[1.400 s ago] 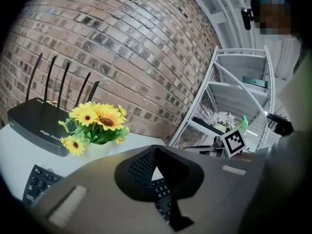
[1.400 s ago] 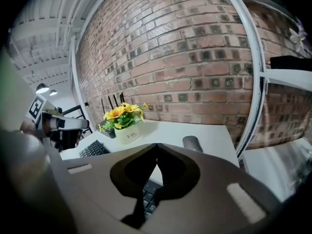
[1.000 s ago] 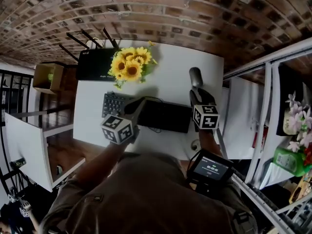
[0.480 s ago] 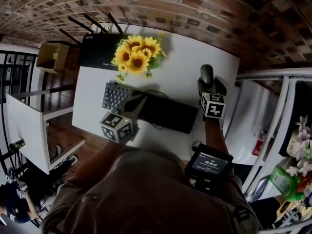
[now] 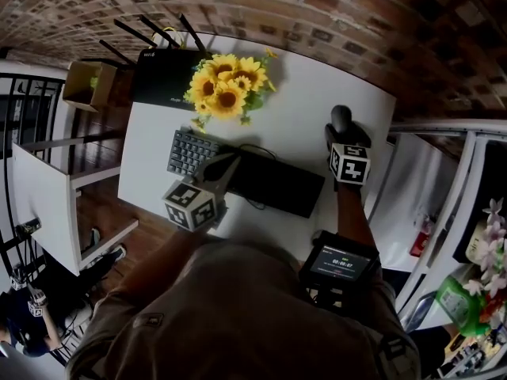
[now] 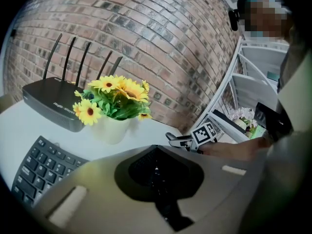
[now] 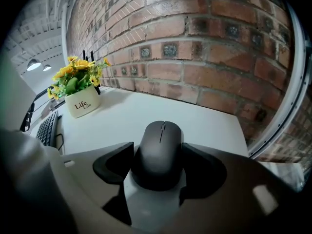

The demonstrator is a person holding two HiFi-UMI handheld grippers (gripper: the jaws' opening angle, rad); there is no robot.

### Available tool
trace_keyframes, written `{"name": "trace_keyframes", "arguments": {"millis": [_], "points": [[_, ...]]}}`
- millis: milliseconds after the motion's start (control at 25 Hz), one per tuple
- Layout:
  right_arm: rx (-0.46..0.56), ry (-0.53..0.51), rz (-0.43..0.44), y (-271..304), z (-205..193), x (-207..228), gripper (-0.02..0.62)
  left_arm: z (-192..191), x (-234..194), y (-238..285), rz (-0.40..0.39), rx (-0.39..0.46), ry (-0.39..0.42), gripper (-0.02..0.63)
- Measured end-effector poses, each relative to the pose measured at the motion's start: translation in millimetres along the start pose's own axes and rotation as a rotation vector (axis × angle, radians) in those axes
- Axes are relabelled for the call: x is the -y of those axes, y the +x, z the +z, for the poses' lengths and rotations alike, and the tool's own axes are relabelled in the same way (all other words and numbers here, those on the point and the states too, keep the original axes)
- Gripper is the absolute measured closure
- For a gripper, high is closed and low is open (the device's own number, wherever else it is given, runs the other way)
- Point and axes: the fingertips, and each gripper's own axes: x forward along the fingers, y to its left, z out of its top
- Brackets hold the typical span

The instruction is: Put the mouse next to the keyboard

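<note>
Right hand-held gripper point(image 5: 343, 133), jaws just spread, straddling mouse point(image 7: 159, 150) near worktop's point(image 5: 293, 125) right edge; bare surface leftward to keyboard point(image 5: 261, 182).

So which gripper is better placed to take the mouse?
Right: the right gripper has just opened its jaws, which straddle the mouse. The left gripper is shut, by the keyboard.

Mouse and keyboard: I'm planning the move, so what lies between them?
Only bare table between mouse and keyboard, as the head view shows.
</note>
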Motion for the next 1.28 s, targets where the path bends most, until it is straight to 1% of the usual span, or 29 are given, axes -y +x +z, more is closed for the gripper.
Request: {"name": "trace_keyframes", "arguments": {"millis": [160,440,920,1280], "points": [[-0.008,-0.003,0.002,-1,-1,-1,0.279,0,2,1,-0.006,0.0,0.003,0.609],[0.01,0.022,-0.004,-17,-7,0,0.281,1,9,2,-0.032,0.007,0.019,0.609],[-0.062,0.051,-0.016,-43,-57,-4,0.281,-4,27,-3,-0.091,-0.007,0.042,0.609],[-0.077,0.029,-0.02,-42,-58,-2,0.264,-6,27,-11,-0.088,-0.001,0.046,0.609]]}}
